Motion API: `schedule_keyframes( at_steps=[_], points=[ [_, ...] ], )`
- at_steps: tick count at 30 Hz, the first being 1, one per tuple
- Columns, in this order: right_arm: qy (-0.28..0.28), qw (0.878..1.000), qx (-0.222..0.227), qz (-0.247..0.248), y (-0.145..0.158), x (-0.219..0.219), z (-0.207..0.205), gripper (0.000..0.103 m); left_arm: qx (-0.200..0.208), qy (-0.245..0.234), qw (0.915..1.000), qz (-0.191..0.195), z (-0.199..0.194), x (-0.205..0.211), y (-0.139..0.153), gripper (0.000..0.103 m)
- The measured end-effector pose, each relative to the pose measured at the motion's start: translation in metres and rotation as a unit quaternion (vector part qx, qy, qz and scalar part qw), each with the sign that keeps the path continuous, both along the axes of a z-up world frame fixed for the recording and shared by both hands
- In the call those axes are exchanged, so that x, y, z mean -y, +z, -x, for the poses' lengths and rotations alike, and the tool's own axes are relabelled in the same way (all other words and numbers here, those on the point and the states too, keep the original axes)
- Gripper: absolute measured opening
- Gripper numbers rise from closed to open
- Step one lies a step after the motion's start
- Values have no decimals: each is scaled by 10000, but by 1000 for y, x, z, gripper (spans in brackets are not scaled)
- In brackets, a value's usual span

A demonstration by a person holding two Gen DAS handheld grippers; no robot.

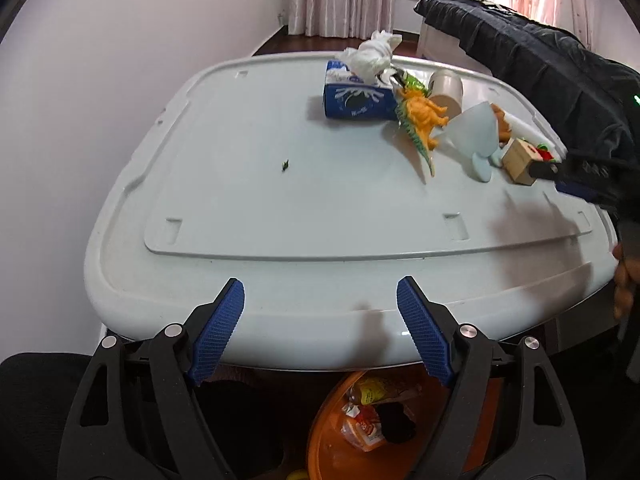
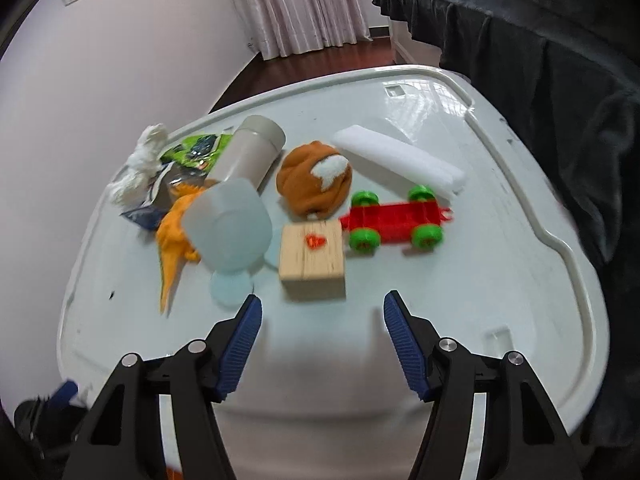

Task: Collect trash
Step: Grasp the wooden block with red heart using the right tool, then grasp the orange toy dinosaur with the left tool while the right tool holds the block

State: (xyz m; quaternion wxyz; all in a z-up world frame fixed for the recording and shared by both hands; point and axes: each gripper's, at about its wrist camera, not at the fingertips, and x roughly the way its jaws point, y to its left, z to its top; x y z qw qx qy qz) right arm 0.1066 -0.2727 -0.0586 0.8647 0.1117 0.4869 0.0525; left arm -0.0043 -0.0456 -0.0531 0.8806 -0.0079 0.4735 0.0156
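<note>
A crumpled white tissue (image 1: 374,58) (image 2: 140,164) lies on a blue tissue box (image 1: 356,100) at the far side of the white table top (image 1: 280,200). A green wrapper (image 1: 412,82) (image 2: 198,148) sits behind it, and a white foam piece (image 2: 400,162) lies at the far right. A tiny dark crumb (image 1: 285,166) rests alone mid-table. My left gripper (image 1: 320,282) hangs open and empty over the table's near edge, above an orange bin (image 1: 320,448) that holds wrappers. My right gripper (image 2: 323,296) is open and empty just short of a wooden block (image 2: 313,260).
An orange dinosaur (image 2: 174,240), a tipped translucent cup (image 2: 228,228), a grey tumbler (image 2: 254,150), an orange plush (image 2: 314,182) and a red toy car (image 2: 396,218) crowd the far half. A dark sleeve (image 1: 540,68) reaches in from the right. Dark cloth (image 2: 560,80) drapes beside the table.
</note>
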Motion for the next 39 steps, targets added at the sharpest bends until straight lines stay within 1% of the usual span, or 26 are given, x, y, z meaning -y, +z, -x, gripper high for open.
schedule_keyframes(
  at_steps=[4,6,7,8,9,10,11,14,16,19,23,26,29,31,33,36,39],
  points=[
    [-45,9999,69,109,-5,-7,-18,63,52,-49,9999,-83,0,1,-2,77],
    [-88,9999,39,103,-9,-6,-24,63,25,-79,9999,-62,-1,2,-3,77],
    [-128,9999,-6,92,-13,-5,-27,61,-1,-92,10000,-39,-2,2,-5,77],
    [-130,9999,-29,97,-16,-4,-28,52,-23,-101,9999,-26,-3,2,-6,77],
    [-126,9998,40,165,-16,-5,-28,49,-47,-100,9999,-19,-4,2,-7,77],
    [-64,9999,28,146,-17,-6,-30,38,-61,-95,9999,-14,-5,1,-8,77],
    [-32,9999,20,125,-18,-9,-32,36,-73,-90,9999,-1,-5,1,-9,77],
    [36,9997,97,242,-17,-12,-29,35,-130,-46,9999,30,-6,-1,-11,77],
    [59,9999,91,82,-16,-10,-25,35,-166,-14,9998,69,-6,-2,-12,77],
    [219,9993,259,170,0,-13,-11,35,-172,9,9998,68,-6,-1,-12,77],
    [426,9983,396,67,27,-6,17,35,-182,-155,9997,-35,-15,13,-8,77],
    [461,9979,446,3,36,3,38,35,-202,-199,9995,-102,-37,28,-7,77],
    [469,9977,485,11,33,8,51,35,-73,-128,9999,45,-70,38,-3,77],
    [457,9978,477,-6,28,11,55,35,-56,-157,9997,151,-95,43,-2,77],
    [431,9981,433,-119,24,15,53,35,-96,-335,9991,236,-119,49,-6,77],
    [377,9980,458,-216,24,22,53,35,-217,-575,9980,126,-145,56,-17,77],
    [324,9979,491,-272,24,27,52,35,-298,-716,9967,237,-161,58,-24,77]
  ],
)
